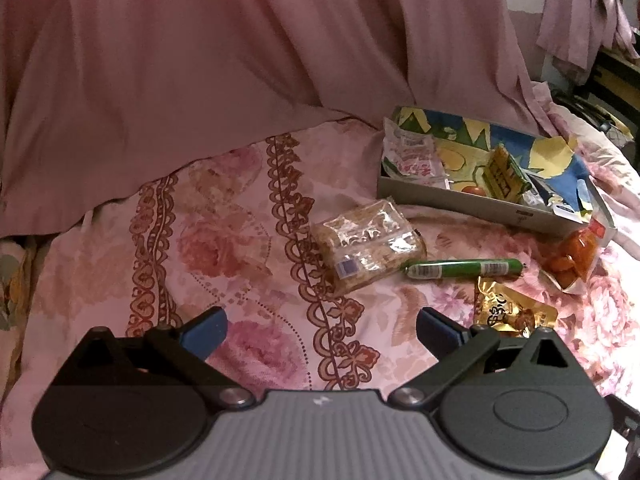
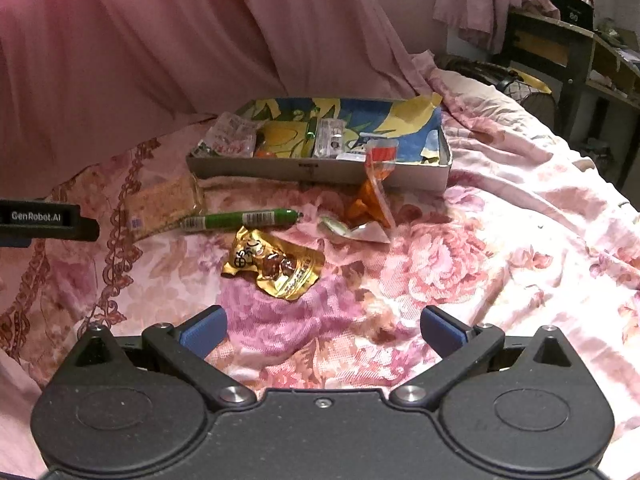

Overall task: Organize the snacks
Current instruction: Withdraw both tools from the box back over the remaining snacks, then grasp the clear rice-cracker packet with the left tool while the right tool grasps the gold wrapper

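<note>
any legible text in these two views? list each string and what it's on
"GenRobot.AI": on the side of the left tool, seen at the left edge of the right wrist view.
"80": on a dark box on the shelf at top right; faint, likely but not certain.
Gold packet: large printed characters, not readable.
Green sausage stick and cracker pack: barcodes and print, too small.
Packets in the box: print blurred.

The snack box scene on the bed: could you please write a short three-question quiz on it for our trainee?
1. True or false: the green sausage stick lies inside the shallow box.
2. Which snack lies nearest the right gripper? A) gold pouch B) cracker pack C) orange packet
3. Are the left gripper fingers open or shut?

Key: 1 false, it lies on the bedspread; 2 A; 3 open.
</note>
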### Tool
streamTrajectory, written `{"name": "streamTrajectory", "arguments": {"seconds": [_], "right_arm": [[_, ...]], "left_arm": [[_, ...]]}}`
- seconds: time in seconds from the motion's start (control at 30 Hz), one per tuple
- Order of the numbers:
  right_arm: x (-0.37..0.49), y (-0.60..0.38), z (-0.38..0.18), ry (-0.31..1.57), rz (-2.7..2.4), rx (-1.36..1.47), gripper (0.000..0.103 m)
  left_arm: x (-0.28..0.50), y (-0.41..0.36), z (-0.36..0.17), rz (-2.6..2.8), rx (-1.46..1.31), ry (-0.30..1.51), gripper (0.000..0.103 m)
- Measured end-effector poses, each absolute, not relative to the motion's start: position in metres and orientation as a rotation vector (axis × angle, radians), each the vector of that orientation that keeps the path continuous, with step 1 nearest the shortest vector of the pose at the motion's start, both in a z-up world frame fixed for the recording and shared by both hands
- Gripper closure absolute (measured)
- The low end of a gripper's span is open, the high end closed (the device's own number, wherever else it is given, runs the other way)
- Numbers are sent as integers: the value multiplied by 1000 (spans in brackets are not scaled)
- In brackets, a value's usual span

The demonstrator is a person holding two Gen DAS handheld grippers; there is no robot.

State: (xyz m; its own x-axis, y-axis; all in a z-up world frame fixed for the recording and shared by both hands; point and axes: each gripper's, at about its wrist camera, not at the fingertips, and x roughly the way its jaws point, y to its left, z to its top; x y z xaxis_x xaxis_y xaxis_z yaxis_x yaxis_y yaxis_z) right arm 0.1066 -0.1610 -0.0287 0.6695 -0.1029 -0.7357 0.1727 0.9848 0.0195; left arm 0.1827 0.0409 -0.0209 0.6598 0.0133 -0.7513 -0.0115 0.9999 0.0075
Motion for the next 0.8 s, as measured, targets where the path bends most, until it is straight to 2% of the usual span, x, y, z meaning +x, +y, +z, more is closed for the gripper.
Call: {"name": "streamTrajectory", "arguments": {"seconds": [0.47, 0.8], "right_arm": [[120, -154, -29, 874, -77, 38, 1], [150, -149, -19, 819, 80, -116, 1]], "left_arm": [[205, 55, -30, -13, -103, 942, 0], [248, 93, -43, -29, -320, 1017, 0]]}}
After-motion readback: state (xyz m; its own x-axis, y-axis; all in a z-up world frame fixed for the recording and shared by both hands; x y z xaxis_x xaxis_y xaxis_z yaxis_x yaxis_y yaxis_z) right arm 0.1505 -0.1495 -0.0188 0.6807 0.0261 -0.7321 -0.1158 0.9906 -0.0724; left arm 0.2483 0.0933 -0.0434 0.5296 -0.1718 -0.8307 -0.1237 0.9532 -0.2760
